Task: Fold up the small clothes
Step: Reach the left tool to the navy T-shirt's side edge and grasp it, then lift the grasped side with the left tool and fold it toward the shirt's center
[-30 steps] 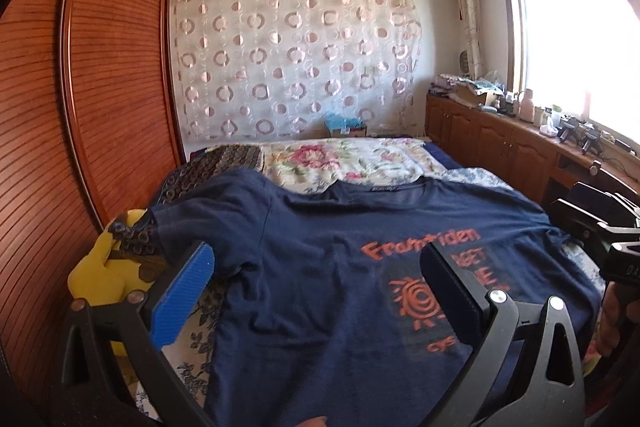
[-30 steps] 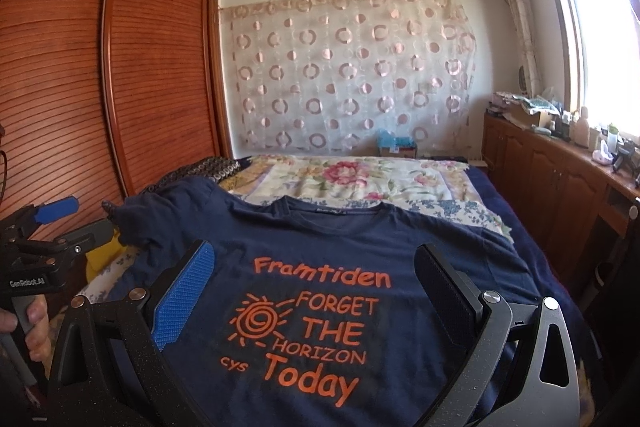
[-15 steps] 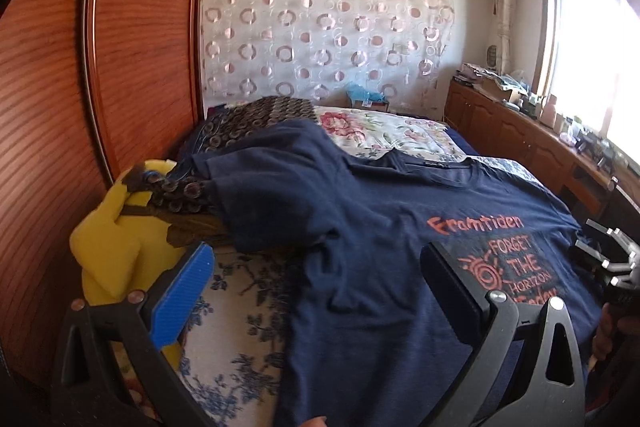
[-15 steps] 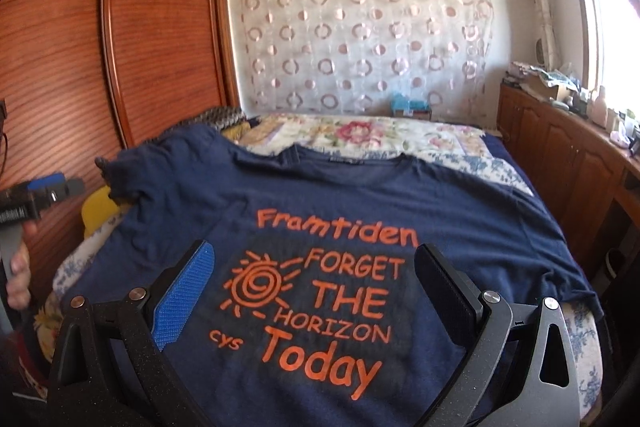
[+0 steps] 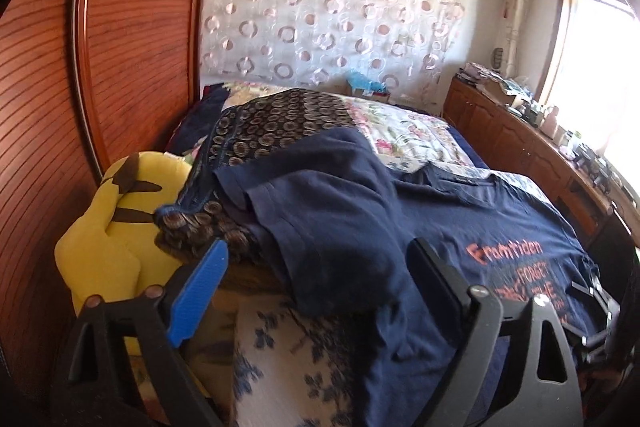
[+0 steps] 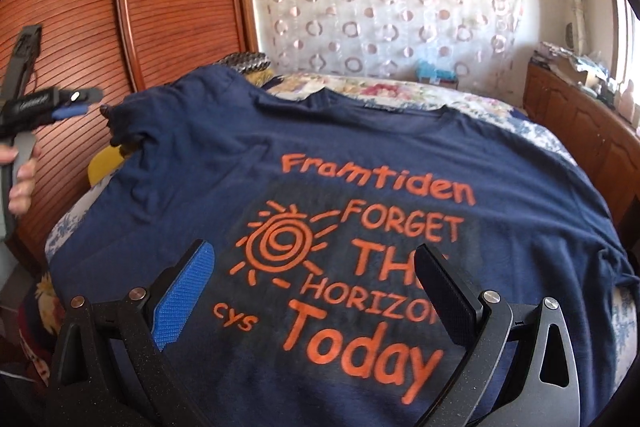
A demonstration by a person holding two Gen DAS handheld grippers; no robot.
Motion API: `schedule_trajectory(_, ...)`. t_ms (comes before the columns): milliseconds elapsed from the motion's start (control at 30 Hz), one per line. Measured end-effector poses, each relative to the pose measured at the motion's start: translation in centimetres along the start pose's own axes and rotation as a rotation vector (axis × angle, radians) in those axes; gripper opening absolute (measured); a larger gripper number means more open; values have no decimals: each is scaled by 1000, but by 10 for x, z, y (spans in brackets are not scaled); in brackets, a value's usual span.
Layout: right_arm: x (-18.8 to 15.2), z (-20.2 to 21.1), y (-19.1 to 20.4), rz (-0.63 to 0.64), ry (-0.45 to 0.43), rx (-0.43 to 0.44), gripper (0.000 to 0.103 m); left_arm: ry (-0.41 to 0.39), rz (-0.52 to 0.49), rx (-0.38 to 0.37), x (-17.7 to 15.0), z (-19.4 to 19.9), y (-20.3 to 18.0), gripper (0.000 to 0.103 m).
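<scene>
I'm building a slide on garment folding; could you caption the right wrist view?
Open right gripper above a navy T-shirt spread print-up on the bed, left gripper at its sleeve side.

We see a bed (image 5: 280, 367) under a blue-flowered sheet, reaching toward twelve o'clock. A navy T-shirt (image 6: 360, 187) lies spread across it, orange print up. At ten o'clock a dark circle-patterned cloth (image 5: 276, 123) is heaped, a yellow plush toy (image 5: 112, 227) beside it. A floral quilt (image 5: 408, 135) lies beyond.
</scene>
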State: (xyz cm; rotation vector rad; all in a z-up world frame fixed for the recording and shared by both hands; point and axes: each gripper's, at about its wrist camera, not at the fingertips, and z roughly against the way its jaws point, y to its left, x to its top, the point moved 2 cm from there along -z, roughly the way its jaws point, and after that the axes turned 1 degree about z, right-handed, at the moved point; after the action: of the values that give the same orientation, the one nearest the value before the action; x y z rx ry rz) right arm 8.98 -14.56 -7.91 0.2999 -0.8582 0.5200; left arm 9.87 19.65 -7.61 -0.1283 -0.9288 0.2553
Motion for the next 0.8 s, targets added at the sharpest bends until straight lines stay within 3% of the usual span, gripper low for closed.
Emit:
schedule_trajectory(133, 1, -1, 6, 16, -3, 21, 102, 34, 51, -9, 13, -17, 16, 79)
schedule_trajectory(200, 2, 0, 8, 20, -5, 25, 102, 57, 67, -11, 18, -27, 21, 63)
schedule_trajectory(267, 2, 1, 8, 20, -7, 27, 102, 98, 86, 0, 20, -38, 27, 54)
schedule_trajectory(433, 1, 2, 6, 6, -8, 31, 102, 195, 120, 22, 15, -60, 37, 54)
schedule_trajectory(467, 1, 3, 5, 2, -9, 31, 102, 196, 115, 17, 14, -61, 36, 54)
schedule_trajectory(533, 1, 5, 4, -5, -13, 31, 102, 186, 76, 18, 13, -58, 29, 39)
schedule_trajectory(567, 1, 5, 3, -9, -14, 32, 102, 185, 64, 17, 14, -58, 28, 18)
schedule_trajectory(600, 1, 5, 1, -12, -14, 32, 102, 188, 36, 19, 14, -57, 23, 6)
schedule_trajectory(667, 1, 4, -1, -18, -13, 31, 102, 181, -17, 31, 16, -55, 16, 0)
schedule_trajectory(800, 1, 7, -7, -43, -23, 32, 102, 132, -108, 69, 26, -41, -5, 0)
